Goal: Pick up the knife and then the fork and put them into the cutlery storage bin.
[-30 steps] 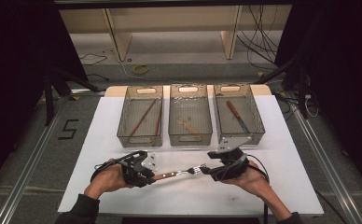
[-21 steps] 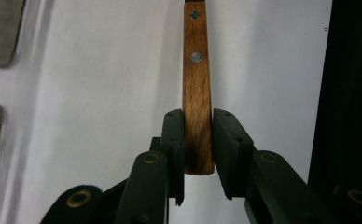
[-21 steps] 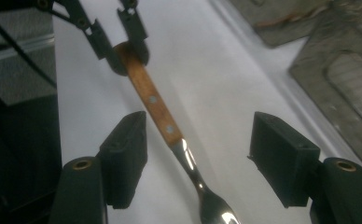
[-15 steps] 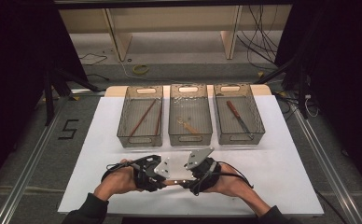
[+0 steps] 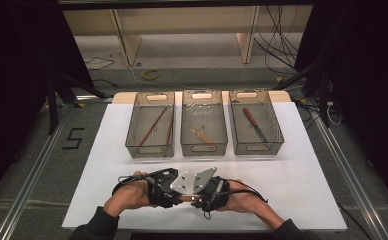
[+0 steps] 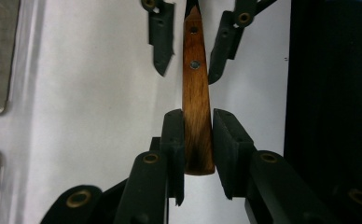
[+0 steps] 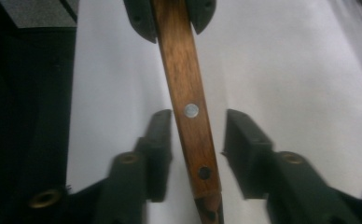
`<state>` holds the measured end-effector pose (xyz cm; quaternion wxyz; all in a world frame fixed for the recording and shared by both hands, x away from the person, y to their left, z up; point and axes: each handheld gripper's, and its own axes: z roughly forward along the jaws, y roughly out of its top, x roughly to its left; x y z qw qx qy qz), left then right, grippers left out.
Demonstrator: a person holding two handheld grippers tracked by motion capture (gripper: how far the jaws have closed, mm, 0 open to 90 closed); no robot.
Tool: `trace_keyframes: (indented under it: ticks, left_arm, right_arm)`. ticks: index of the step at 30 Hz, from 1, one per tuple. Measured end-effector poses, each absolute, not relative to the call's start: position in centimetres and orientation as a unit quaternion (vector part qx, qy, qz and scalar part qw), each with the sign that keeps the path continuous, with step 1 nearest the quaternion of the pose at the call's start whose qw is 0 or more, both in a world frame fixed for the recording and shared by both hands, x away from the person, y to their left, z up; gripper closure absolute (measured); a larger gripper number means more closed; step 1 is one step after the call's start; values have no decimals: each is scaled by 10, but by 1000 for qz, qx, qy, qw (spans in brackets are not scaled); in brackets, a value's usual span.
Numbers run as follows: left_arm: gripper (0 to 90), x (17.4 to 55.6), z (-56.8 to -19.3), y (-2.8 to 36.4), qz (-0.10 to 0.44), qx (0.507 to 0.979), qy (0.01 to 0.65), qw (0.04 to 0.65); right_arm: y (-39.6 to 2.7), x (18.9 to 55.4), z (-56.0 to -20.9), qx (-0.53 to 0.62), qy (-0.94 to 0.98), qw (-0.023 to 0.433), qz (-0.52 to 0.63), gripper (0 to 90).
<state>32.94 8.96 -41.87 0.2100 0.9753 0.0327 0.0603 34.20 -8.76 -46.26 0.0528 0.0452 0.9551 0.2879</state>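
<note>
Mid-handover: wooden handle (image 6: pixel 197 126) held above tabletop (image 5: pixel 302 185) in left gripper (image 6: pixel 198 154), right gripper (image 7: pixel 198 154) just closing around it, not yet gripping; next, right clamp before left release.

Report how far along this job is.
Done: the three bins each hold utensils already. In hand: the left claw grips the butt of the wooden handle. The right claw has just been closing around the riveted part, with a gap beside one pad. Left: finish the handover, then probably drop the piece in a bin.
</note>
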Motion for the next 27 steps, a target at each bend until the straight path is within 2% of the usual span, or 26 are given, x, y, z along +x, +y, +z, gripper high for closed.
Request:
trace_keyframes:
  ticks: [2, 4, 22, 27]
  left_arm:
    - [744, 330, -419, 90, 62, 975, 32, 212]
    - [743, 330, -418, 91, 59, 974, 28, 215]
    - [712, 333, -417, 97, 41, 964, 40, 261]
    - [606, 336, -416, 100, 48, 959, 59, 272]
  right_arm:
    - [-87, 341, -462, 39, 955, 49, 289, 717]
    - [-88, 342, -462, 30, 955, 52, 292, 731]
    - [-92, 335, -454, 5, 955, 54, 290, 775]
    - [-94, 335, -451, 12, 955, 60, 291, 775]
